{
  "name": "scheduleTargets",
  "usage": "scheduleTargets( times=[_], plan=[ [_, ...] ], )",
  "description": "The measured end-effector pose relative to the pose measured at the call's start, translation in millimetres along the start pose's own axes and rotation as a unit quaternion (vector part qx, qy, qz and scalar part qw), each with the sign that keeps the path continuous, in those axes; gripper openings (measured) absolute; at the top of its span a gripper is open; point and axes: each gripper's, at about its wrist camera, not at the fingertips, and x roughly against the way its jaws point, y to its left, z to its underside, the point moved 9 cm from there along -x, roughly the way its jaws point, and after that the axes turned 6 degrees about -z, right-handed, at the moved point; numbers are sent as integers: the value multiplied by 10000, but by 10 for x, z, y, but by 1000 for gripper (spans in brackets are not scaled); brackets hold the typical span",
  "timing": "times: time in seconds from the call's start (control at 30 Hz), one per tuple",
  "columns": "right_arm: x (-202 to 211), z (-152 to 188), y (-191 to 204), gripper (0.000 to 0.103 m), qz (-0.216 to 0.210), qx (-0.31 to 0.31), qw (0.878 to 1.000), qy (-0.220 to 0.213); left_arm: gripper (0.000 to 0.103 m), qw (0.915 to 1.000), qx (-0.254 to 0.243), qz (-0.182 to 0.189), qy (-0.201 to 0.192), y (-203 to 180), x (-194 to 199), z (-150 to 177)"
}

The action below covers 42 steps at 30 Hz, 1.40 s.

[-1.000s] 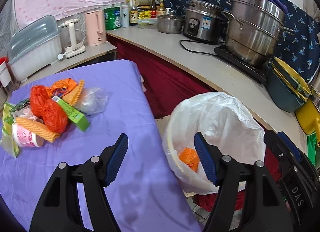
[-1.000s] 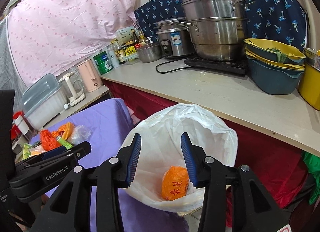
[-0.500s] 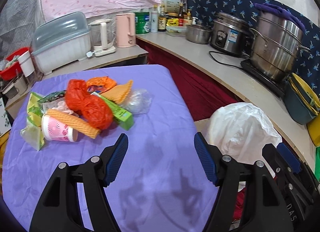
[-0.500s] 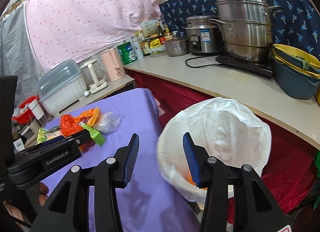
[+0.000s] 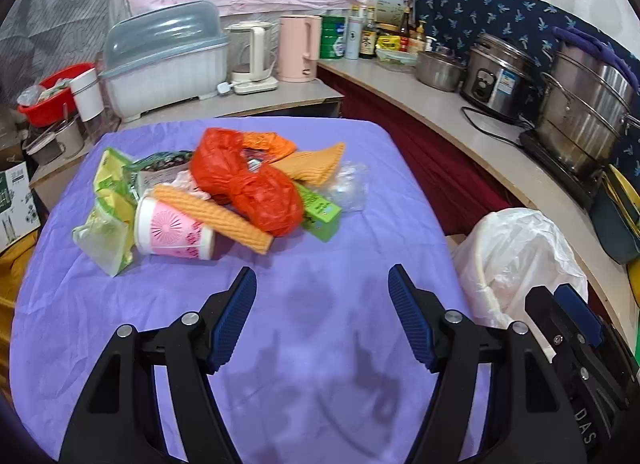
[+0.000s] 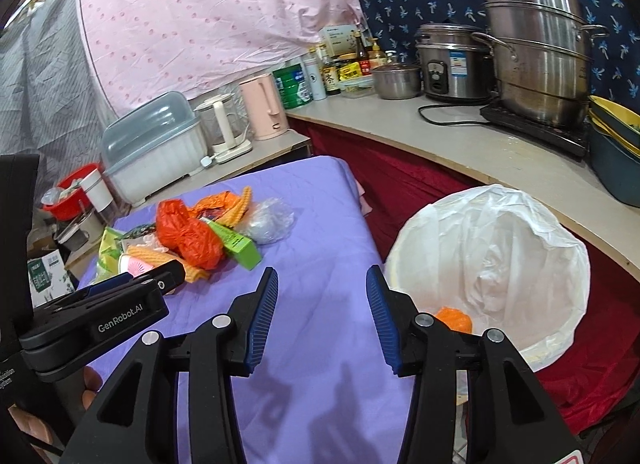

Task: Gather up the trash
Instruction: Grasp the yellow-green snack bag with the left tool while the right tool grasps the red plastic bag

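A pile of trash lies on the purple tablecloth (image 5: 320,344): a red plastic bag (image 5: 248,183), a pink paper cup (image 5: 172,232), orange corrugated pieces (image 5: 216,215), a green box (image 5: 320,211), a clear wrapper (image 5: 348,187) and yellow-green packets (image 5: 108,199). The pile also shows in the right wrist view (image 6: 192,232). A bin lined with a white bag (image 6: 492,256) stands right of the table and holds an orange item (image 6: 452,318). My left gripper (image 5: 322,304) is open and empty above the cloth, short of the pile. My right gripper (image 6: 322,304) is open and empty over the table's right edge, beside the bin.
A counter (image 5: 440,115) runs along the back and right with kettles (image 5: 298,47), a dish box (image 5: 164,63), bottles, a rice cooker (image 5: 496,71) and steel pots (image 5: 580,119). Red cloth hangs below the counter. Stacked bowls (image 6: 616,151) sit at the far right.
Both grippers have swung left from over the bin toward the table. The trash pile is now ahead of the left gripper and the bin lies to the right.
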Motion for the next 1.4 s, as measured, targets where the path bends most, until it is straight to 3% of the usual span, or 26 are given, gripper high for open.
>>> scheduleTargets(
  times=[0.73, 0.9, 1.1, 1.4],
  plan=[
    [-723, 154, 1084, 45, -619, 456, 9958, 498, 71, 9903, 1031, -884, 299, 1714, -272, 116],
    [-960, 99, 1276, 49, -689, 531, 9946, 571, 85, 9871, 1182, -1053, 243, 2026, -336, 57],
    [-1218, 41, 1439, 57, -710, 609, 9938, 604, 90, 9831, 1390, -1156, 281, 2347, -481, -7],
    [-1674, 0, 1525, 63, -678, 577, 9929, 788, 94, 9802, 1641, -990, 500, 2560, -849, -54]
  ],
)
